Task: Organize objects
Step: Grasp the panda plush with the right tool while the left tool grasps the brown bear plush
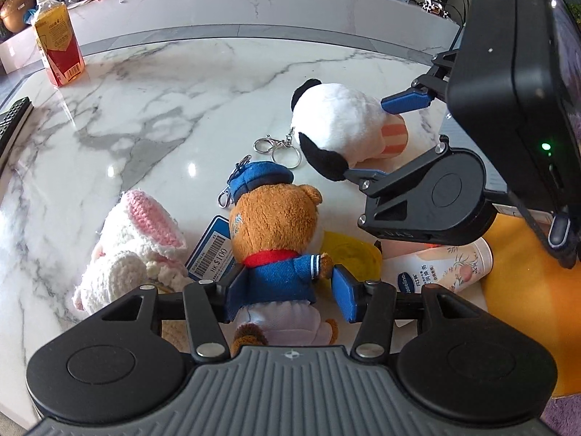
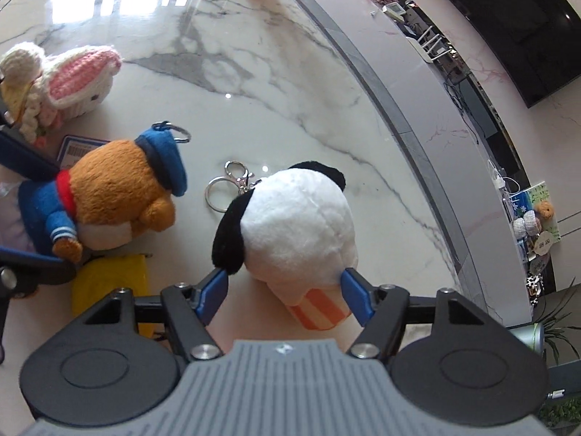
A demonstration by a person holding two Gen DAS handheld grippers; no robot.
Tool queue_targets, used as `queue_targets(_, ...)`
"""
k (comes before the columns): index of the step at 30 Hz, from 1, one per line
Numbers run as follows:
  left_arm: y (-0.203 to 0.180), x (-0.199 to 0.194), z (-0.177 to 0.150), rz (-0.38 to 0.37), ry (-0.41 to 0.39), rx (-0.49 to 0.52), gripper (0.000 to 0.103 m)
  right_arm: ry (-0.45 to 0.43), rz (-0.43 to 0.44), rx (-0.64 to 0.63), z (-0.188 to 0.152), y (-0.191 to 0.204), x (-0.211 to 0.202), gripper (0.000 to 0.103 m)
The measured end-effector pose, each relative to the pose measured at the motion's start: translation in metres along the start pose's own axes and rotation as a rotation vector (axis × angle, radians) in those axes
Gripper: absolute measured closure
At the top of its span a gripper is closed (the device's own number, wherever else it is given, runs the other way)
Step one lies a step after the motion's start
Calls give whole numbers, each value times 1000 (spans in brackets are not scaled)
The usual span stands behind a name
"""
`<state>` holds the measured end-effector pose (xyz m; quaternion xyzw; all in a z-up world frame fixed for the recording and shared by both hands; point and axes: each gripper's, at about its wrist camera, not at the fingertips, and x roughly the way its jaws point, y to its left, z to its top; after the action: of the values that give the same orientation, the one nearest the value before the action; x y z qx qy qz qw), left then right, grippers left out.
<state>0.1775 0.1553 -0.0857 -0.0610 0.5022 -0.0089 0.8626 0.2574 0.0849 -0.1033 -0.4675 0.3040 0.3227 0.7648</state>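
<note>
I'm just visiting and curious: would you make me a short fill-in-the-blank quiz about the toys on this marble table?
1. The brown bear wears a cap coloured ____.
2. The black-and-white plush has ears coloured ____.
3. The crocheted bunny has ear linings coloured ____.
4. The left gripper has its fingers on either side of the ____.

Missing words: blue; black; pink; bear

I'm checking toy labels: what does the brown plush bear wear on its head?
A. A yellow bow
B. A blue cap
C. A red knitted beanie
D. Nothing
B: the brown plush bear wears a blue cap with a metal key ring at its top; the red is only at its collar.
</note>
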Motion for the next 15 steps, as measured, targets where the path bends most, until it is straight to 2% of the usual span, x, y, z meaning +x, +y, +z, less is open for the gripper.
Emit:
queue_targets(3, 2, 0, 1, -5, 0, -13, 44, -40, 6, -52, 4, 4, -2, 25)
queue_targets(6, 2, 1, 1, -3, 3, -15, 44, -32, -5, -105, 8, 11, 6, 22)
queue_targets(10, 0, 1, 2, 4, 7, -14, 44, -11, -41, -92, 9, 9, 18, 23)
queue_targets(12, 0, 2, 2, 6, 7, -11, 44, -3, -62, -82, 9, 7, 21, 28)
queue_targets(14, 0, 2, 2, 8, 8, -12, 44, 6, -119, -86, 7, 7, 24, 42)
queue_targets(15, 0, 1, 1, 9, 9, -13, 44, 8, -130, -87, 8, 6, 24, 46)
